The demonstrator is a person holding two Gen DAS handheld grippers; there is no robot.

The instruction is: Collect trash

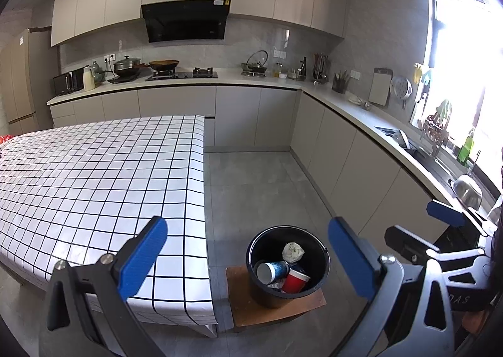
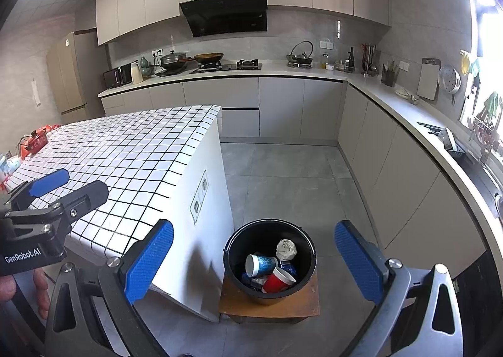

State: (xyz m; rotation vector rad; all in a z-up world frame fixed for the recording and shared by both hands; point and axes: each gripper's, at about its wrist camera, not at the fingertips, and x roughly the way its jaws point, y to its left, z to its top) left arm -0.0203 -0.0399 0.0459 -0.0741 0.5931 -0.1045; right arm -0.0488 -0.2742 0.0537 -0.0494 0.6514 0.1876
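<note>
The bin (image 2: pixel 269 261), a black bucket, stands on a low wooden stool (image 2: pixel 298 303) on the floor, just beside the end of the table (image 2: pixel 132 149). Inside it lie a crumpled paper wad (image 2: pixel 286 249), a blue cup (image 2: pixel 261 265) on its side, a red cup (image 2: pixel 279 280) and some wrappers under them. The trash that shows is therefore already in the bin; the checked tablecloth looks bare over the part in view, apart from some red items (image 2: pixel 36 140) at its far corner, too small to identify.

The left gripper (image 1: pixel 248 259) and the right gripper (image 2: pixel 254 258) both hang above the bin with jaws wide apart and nothing between them. Each also shows at the edge of the other's view.

Judging from this, the collecting is nearly or wholly done, and the step in hand is likely a check for leftovers. To do it well, the person would sweep both cameras across the table and the floor around the stool, keep the jaws spread until over a piece, and approach any leftover from above. When dropping, release over the middle of the bin, since it sits near the stool's edge and a knock on the rim could tip it.
</note>
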